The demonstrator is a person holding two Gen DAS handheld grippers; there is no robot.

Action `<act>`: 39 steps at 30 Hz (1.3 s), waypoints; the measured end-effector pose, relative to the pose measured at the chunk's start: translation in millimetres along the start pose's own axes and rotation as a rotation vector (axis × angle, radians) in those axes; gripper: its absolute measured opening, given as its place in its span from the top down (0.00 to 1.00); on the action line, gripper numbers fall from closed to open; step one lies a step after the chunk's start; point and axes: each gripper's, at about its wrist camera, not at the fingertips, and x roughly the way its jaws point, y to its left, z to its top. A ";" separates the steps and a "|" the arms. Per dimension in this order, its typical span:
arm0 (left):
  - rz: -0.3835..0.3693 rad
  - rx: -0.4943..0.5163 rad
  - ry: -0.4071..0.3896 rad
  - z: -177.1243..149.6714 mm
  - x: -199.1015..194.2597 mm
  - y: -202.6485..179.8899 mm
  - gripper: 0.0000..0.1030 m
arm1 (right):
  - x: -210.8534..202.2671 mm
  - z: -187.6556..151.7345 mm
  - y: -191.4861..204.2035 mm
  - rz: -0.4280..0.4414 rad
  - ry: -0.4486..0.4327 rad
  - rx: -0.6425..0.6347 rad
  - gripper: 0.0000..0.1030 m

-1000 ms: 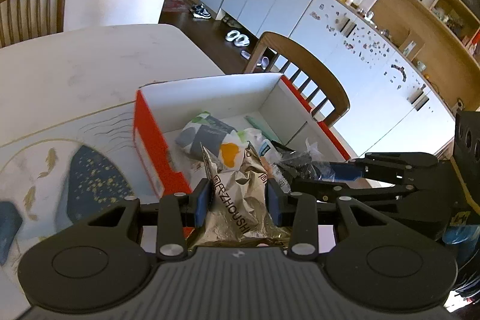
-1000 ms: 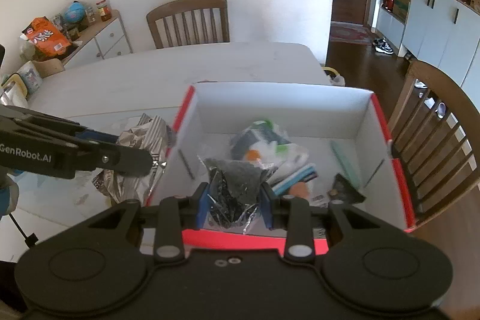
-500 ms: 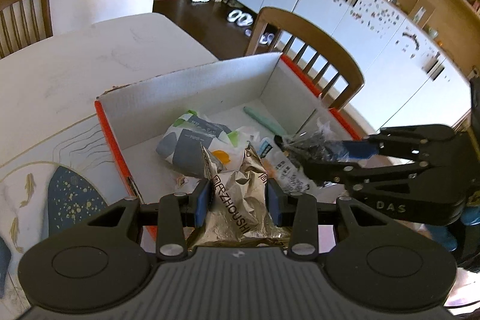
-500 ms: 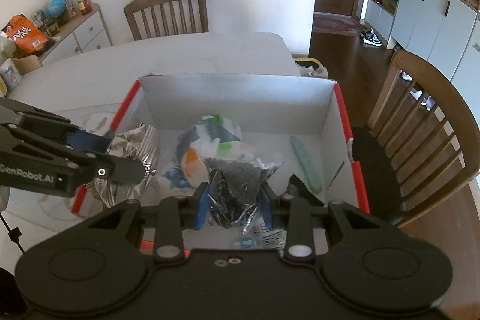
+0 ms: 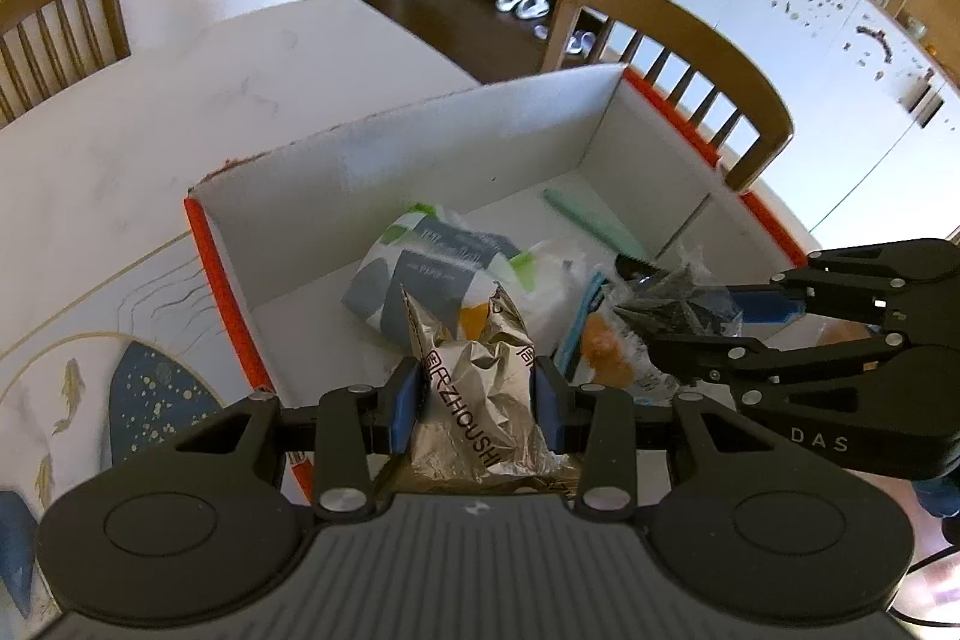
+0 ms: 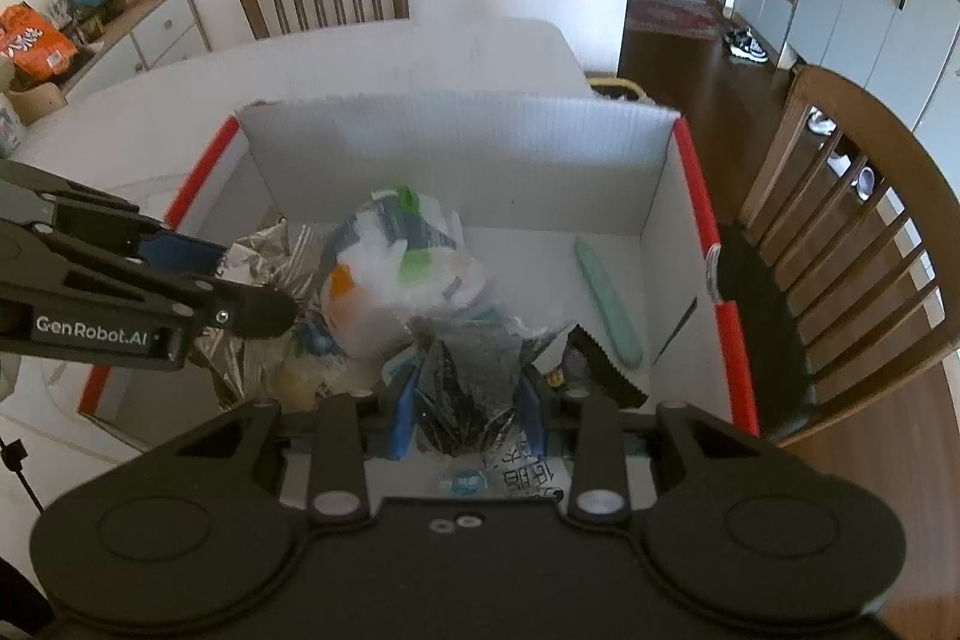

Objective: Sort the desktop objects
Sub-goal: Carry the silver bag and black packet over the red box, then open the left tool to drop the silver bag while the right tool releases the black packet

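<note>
The left hand-held gripper [image 5: 474, 394] clenches a crumpled foil wrapper [image 5: 480, 400]; the right hand-held gripper [image 6: 468, 412] grasps a dark plastic wrapper [image 6: 465, 376]. Both hang over the box [image 6: 456, 160] at the desk's right edge. Release low inside its walls, one after another.

wrist views down into shared box [image 5: 288, 172]

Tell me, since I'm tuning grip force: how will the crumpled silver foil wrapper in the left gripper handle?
The silver foil wrapper looks thin and creased, so it is probably very light and crushes rather than resists. The left gripper pinches it between its blue pads; its glossy surface may slip. Its loose top would likely flop when let go over the box.
</note>
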 end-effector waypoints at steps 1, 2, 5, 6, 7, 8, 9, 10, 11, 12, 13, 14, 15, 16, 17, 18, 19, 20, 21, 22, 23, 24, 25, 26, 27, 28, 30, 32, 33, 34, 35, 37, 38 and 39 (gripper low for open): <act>0.005 0.001 0.005 -0.2 2.0 0.1 0.63 | 2.1 -0.5 -0.1 0.003 0.007 -0.001 0.67; 0.008 0.002 0.011 -0.4 4.1 0.0 0.63 | 4.4 -0.4 0.0 0.006 0.015 -0.003 0.67; 0.023 0.006 0.021 0.6 10.1 -0.6 0.63 | 13.6 -0.1 0.0 0.002 0.038 -0.002 0.67; 0.026 0.008 0.021 1.5 11.6 -0.9 0.63 | 16.8 -0.2 -1.1 -0.005 0.046 0.006 0.67; 0.030 0.010 0.022 2.5 13.2 -1.1 0.63 | 18.6 -0.2 -2.2 -0.003 0.051 0.010 0.67; 0.034 0.013 0.024 3.3 14.4 -1.3 0.63 | 20.6 -0.4 -3.1 0.000 0.056 0.014 0.67; 0.038 0.017 0.026 4.0 16.1 -1.7 0.63 | 22.8 -0.3 -3.3 -0.001 0.061 0.014 0.67; 0.044 0.019 0.030 4.9 18.2 -1.8 0.63 | 24.8 -0.3 -3.1 -0.002 0.064 0.011 0.67; 0.047 0.020 0.033 5.3 19.7 -1.4 0.63 | 27.3 -0.4 -2.9 -0.004 0.069 0.008 0.67; 0.049 0.021 0.035 5.8 21.0 -1.0 0.63 | 29.5 -0.2 -2.8 -0.005 0.074 0.009 0.67; 0.049 0.022 0.037 6.5 22.3 -0.5 0.63 | 32.3 -0.1 -3.0 -0.008 0.078 0.009 0.67; 0.050 0.023 0.039 6.9 22.9 -0.7 0.63 | 34.4 0.1 -3.7 -0.012 0.082 0.011 0.67; 0.052 0.025 0.039 7.3 23.6 -0.8 0.63 | 36.2 -0.1 -4.6 -0.014 0.086 0.015 0.67; 0.055 0.031 0.041 7.6 24.5 -1.4 0.63 | 37.5 -0.6 -5.3 -0.014 0.088 0.016 0.67; 0.056 0.036 0.043 7.6 25.6 -1.7 0.63 | 38.8 -0.7 -5.1 -0.015 0.090 0.014 0.67; 0.057 0.039 0.046 7.7 26.5 -1.7 0.63 | 39.9 -0.9 -4.9 -0.016 0.091 0.011 0.67; 0.056 0.038 0.050 7.7 27.4 -1.0 0.63 | 41.3 -1.1 -3.8 -0.017 0.093 0.009 0.67; 0.054 0.035 0.053 7.3 27.5 -0.3 0.62 | 41.8 -1.2 -4.1 -0.017 0.095 0.009 0.67; 0.053 0.036 0.054 7.1 27.5 0.1 0.62 | 41.9 -1.1 -4.0 -0.016 0.095 0.007 0.67; 0.052 0.036 0.056 7.0 27.5 0.5 0.61 | 41.6 -0.9 -4.3 -0.015 0.096 0.004 0.66; 0.050 0.035 0.058 7.0 27.6 1.1 0.61 | 42.1 -1.0 -4.2 -0.015 0.099 0.004 0.66; 0.048 0.034 0.059 7.2 27.4 1.4 0.61 | 42.6 -1.3 -4.3 -0.013 0.103 0.004 0.65; 0.048 0.035 0.059 7.6 27.2 1.4 0.61 | 43.2 -1.5 -4.1 -0.013 0.105 0.004 0.64; 0.049 0.039 0.059 7.7 27.2 1.1 0.61 | 43.3 -1.9 -4.1 -0.013 0.106 0.004 0.64; 0.048 0.039 0.058 7.5 26.7 1.1 0.60 | 43.1 -2.1 -3.5 -0.012 0.106 0.002 0.63; 0.044 0.037 0.056 8.2 26.6 1.1 0.60 | 42.5 -2.4 -3.2 -0.011 0.104 -0.001 0.63; 0.041 0.030 0.055 8.6 26.1 1.2 0.58 | 40.7 -2.9 -2.4 -0.006 0.099 -0.003 0.61; 0.027 0.029 0.052 8.6 24.9 -0.1 0.50 | 38.7 -3.6 -2.9 -0.002 0.094 -0.002 0.57; 0.014 0.029 0.050 8.6 23.5 -1.1 0.41 | 37.6 -3.5 -2.9 -0.004 0.091 -0.002 0.55; 0.011 0.032 0.046 8.6 22.4 -3.1 0.34 | 36.1 -3.4 -3.4 -0.004 0.088 -0.002 0.55; 0.016 0.039 0.040 8.7 20.9 -5.1 0.22 | 35.0 -3.3 -4.1 -0.003 0.085 0.000 0.54; 0.020 0.049 0.027 9.7 17.1 -6.2 0.19 | 33.1 -3.5 -5.1 -0.003 0.081 0.002 0.51; 0.017 0.044 0.023 10.5 15.2 -5.2 0.19 | 31.4 -3.7 -5.2 0.000 0.077 0.001 0.44; 0.013 0.037 0.018 11.4 13.1 -3.7 0.19 | 29.5 -3.8 -5.8 0.004 0.069 0.002 0.36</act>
